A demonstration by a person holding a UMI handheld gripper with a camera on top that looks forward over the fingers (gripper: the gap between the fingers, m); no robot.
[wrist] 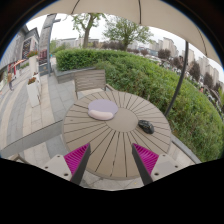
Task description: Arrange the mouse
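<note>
Mouse [146,126] near mousepad [102,109], beyond open-fingered gripper [112,160].

Outdoor terrace: round slatted table [105,135], hedge [150,75], trees [125,30].

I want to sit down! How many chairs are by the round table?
1: a wooden chair at the far side of the table, beyond the open tool. Others nearer may be hidden.
</note>
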